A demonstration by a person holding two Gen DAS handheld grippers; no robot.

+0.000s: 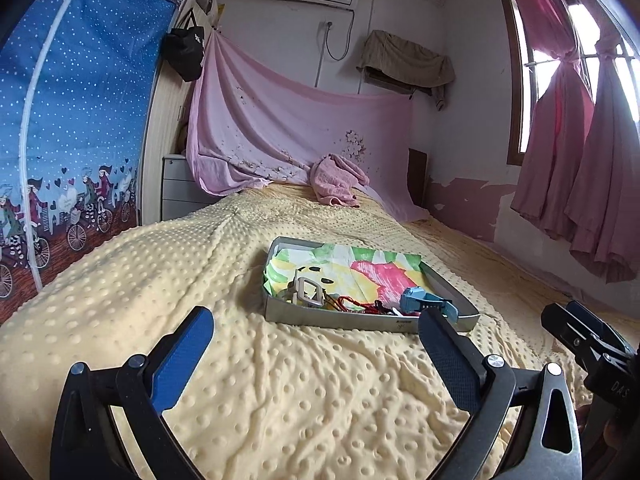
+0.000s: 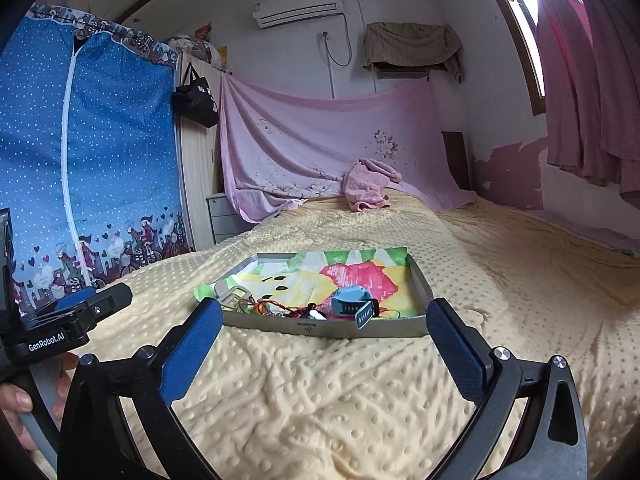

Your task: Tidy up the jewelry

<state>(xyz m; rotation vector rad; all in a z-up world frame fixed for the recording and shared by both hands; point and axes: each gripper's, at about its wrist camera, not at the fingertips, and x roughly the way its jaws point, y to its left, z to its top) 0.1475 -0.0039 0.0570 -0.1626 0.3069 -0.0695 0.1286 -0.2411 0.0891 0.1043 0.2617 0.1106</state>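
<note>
Right wrist view: both grippers, left gripper [image 1: 316, 334] and right gripper [image 2: 324, 328], gape empty short of the tray [image 2: 328, 330]. Tangled cords [image 2: 280, 309] could drag the blue watch [image 2: 352, 305] out if snagged.

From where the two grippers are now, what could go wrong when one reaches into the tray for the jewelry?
1. The red cord, the buckle and small pieces lie tangled at the tray's near wall; lifting one may drag others out.
2. The tray rests on a soft, bumpy blanket, so a push could tilt or slide it.
3. The blue watch leans over the near wall and may be knocked out.
</note>
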